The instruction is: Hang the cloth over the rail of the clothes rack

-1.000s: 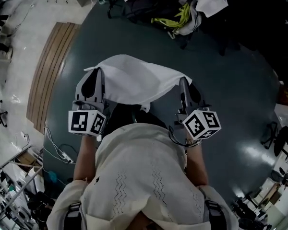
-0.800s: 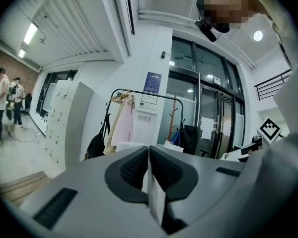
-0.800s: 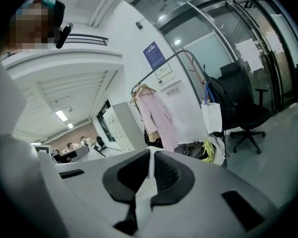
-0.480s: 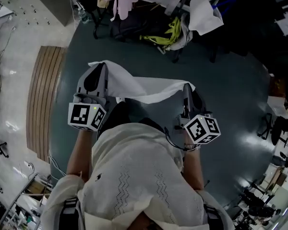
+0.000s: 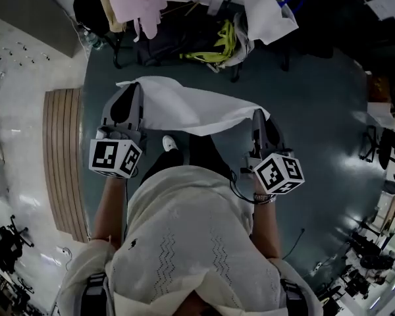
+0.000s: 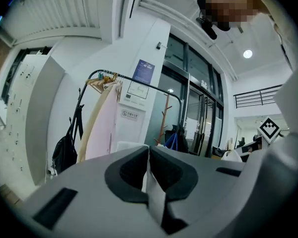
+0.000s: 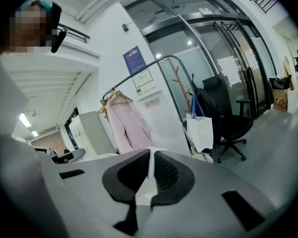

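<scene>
Cloth (image 5: 191,107), white and loosely spread, sags in the air between the two grippers, in front of the person's chest. The left gripper (image 5: 133,89) has its jaws pressed together on the cloth's left corner. In the left gripper view a thin fold of white fabric runs down the seam between the dark pads (image 6: 126,170). The right gripper (image 5: 258,115) is clamped in the same way on the right corner, with a sliver of cloth pinched between its pads (image 7: 171,175).

Below lies a dark blue-grey floor (image 5: 316,110), with a ribbed wooden panel (image 5: 62,157) at its left edge and pale flooring beyond that. Glass doors (image 7: 228,58) line the far wall.

The clothes rack (image 6: 139,85) stands on the far side, well apart from the cloth, and its curved black rail already carries a pink garment (image 7: 131,125). A black backpack (image 6: 64,152) hangs at its left end. A white bag (image 7: 201,130) and a black office chair (image 7: 228,120) stand by its right end, and dark bags and a yellow-green item (image 5: 217,41) lie heaped at its foot.
</scene>
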Action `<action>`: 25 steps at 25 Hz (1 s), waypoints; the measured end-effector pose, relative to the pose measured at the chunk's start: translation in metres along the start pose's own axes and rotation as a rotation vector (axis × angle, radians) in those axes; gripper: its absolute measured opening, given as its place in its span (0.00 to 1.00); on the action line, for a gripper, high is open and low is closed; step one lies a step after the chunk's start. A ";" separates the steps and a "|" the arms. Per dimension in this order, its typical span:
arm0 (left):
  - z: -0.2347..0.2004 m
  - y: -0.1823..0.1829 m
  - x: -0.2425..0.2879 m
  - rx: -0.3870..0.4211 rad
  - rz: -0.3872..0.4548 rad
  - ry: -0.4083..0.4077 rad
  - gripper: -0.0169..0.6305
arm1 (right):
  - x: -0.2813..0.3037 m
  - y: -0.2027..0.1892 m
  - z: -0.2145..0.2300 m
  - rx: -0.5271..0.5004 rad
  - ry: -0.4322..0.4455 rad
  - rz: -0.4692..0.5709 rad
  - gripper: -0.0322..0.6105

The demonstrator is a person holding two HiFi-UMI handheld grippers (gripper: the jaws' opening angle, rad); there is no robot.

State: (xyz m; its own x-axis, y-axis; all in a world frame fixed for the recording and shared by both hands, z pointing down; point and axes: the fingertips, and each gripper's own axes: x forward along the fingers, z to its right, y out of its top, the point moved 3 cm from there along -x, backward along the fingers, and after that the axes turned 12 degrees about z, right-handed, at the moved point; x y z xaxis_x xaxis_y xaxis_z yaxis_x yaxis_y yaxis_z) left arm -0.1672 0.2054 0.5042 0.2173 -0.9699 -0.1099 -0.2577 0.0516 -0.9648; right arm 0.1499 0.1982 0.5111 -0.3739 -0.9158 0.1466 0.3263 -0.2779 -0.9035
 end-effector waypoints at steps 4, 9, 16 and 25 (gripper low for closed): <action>-0.010 -0.005 0.031 0.008 -0.021 0.012 0.05 | 0.040 0.006 0.022 0.021 -0.007 -0.002 0.09; -0.038 -0.011 0.092 0.044 -0.043 0.072 0.05 | 0.124 0.007 0.049 0.088 0.016 -0.030 0.09; -0.054 -0.008 0.219 0.114 -0.047 0.114 0.05 | 0.257 0.057 0.093 0.105 0.082 -0.033 0.09; -0.064 -0.012 0.309 0.137 -0.015 0.147 0.05 | 0.353 0.110 0.134 0.091 0.096 -0.043 0.09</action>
State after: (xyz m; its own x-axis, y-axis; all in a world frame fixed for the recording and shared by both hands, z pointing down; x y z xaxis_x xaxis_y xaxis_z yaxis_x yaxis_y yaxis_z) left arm -0.1576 -0.1099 0.4974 0.0777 -0.9946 -0.0692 -0.1226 0.0594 -0.9907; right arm 0.1699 -0.1947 0.5174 -0.4693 -0.8718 0.1408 0.3837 -0.3449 -0.8566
